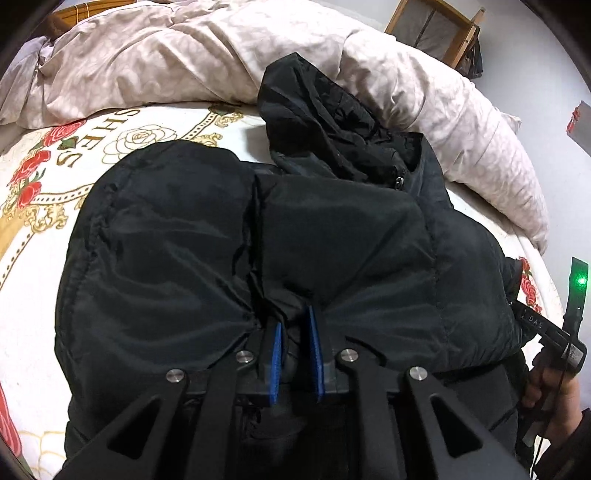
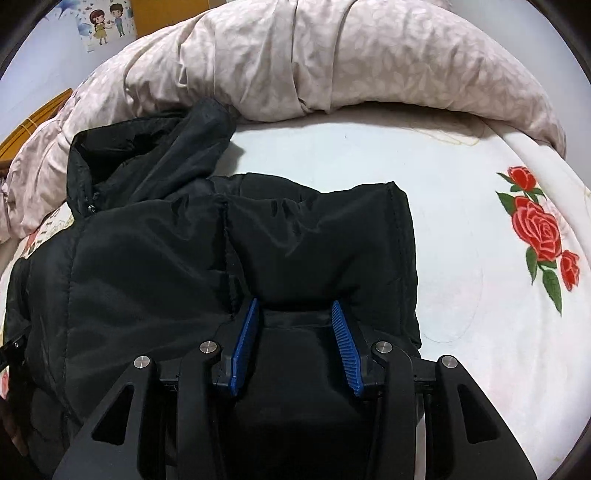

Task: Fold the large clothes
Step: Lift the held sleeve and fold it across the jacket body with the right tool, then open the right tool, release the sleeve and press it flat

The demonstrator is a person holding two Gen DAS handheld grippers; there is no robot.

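A black padded hooded jacket (image 1: 332, 236) lies on the bed, its sleeves folded in over the body and its hood (image 1: 317, 107) bunched at the far end. It also shows in the right wrist view (image 2: 155, 266). My left gripper (image 1: 295, 321) is shut on a fold of the jacket's near hem; fabric bunches between its blue pads (image 1: 316, 354). My right gripper (image 2: 295, 306) has its jaws apart around the jacket's right near part, with fabric between the blue pads (image 2: 345, 347). The right gripper's body and the hand holding it show in the left wrist view (image 1: 554, 354).
A white bedsheet with red roses (image 2: 480, 295) covers the bed. A pale rumpled duvet (image 1: 184, 55) is heaped along the far side, touching the hood. A wooden frame (image 1: 436, 26) stands beyond the bed. A cartoon poster (image 2: 105, 24) hangs on the wall.
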